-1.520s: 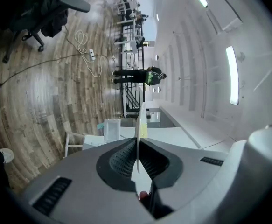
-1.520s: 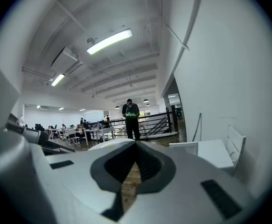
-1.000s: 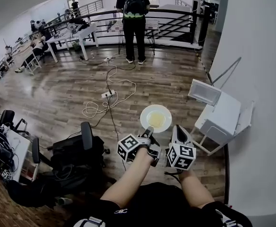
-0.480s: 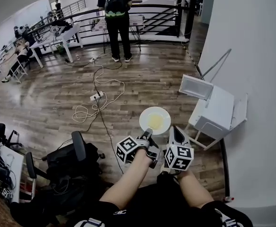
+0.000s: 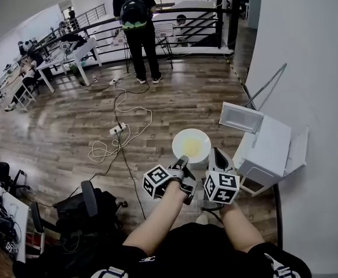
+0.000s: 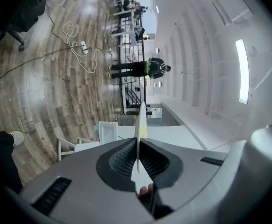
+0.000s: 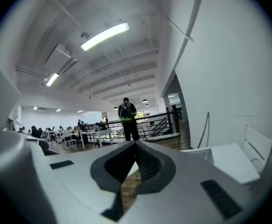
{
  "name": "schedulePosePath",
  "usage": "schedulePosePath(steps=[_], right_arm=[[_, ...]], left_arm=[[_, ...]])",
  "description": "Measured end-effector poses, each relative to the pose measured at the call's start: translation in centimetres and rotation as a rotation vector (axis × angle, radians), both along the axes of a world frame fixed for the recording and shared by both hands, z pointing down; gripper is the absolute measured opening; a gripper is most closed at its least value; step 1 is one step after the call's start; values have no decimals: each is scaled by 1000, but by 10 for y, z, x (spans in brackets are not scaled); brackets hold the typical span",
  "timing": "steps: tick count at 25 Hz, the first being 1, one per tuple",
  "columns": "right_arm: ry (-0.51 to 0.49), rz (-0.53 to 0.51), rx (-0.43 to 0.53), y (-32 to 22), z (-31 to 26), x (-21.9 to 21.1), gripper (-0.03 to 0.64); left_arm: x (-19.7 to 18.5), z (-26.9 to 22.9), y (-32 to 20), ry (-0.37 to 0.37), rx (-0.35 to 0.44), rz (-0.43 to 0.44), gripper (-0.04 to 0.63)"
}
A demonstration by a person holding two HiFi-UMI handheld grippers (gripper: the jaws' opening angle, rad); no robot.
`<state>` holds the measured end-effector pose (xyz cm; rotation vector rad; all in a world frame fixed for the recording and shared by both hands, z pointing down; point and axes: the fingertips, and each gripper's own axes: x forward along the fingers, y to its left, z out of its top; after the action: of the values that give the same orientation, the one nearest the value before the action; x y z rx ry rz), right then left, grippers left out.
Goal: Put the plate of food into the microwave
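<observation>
So, starting closest to me: the left gripper point(image 5: 182, 161) has its fingers clamped on the near rim of the plate point(image 5: 191, 145). In the left gripper view the plate shows edge-on, pinched right between the pads, so that grip looks solid to me. The right gripper point(image 5: 217, 155) sits just beside it on the right, fingers closed tip to tip with nothing in them, and as far as I can tell it's not touching the plate. The plate hangs in the air out front over the wood floor point(image 5: 70, 120), roughly level, with a yellowish patch of food point(image 5: 192, 149) in the middle. A bit further out and off to the right is the white microwave point(image 5: 270, 146) on a little white counter point(image 5: 247, 178) against the wall. Its door point(image 5: 241, 117) looks swung open already, though I can't see into the cavity from here. So I'd call this the carry step: plate grabbed, not in yet. Next I need to swing right and line the plate up with the opening without clipping the door. I also have to keep it flat, because a one-sided rim grip like this could let it droop or spill. The free right gripper could steady the door if it comes to that. Way out back there's a cable point(image 5: 117, 129) snaking across the floor and a person with a backpack point(image 5: 135, 16) by the railing point(image 5: 174, 16), all well apart from my path.
</observation>
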<state>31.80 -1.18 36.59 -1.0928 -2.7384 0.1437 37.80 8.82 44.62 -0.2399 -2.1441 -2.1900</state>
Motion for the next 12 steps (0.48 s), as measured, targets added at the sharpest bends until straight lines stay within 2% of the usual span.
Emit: schedulePosePath(steps=[6, 12], right_arm=[[27, -15, 7, 6, 9, -66, 8], [20, -22, 13, 2, 7, -116, 8]], left_arm=[[-70, 2, -5, 6, -3, 17, 11], [-119, 5, -10, 8, 10, 23, 11]])
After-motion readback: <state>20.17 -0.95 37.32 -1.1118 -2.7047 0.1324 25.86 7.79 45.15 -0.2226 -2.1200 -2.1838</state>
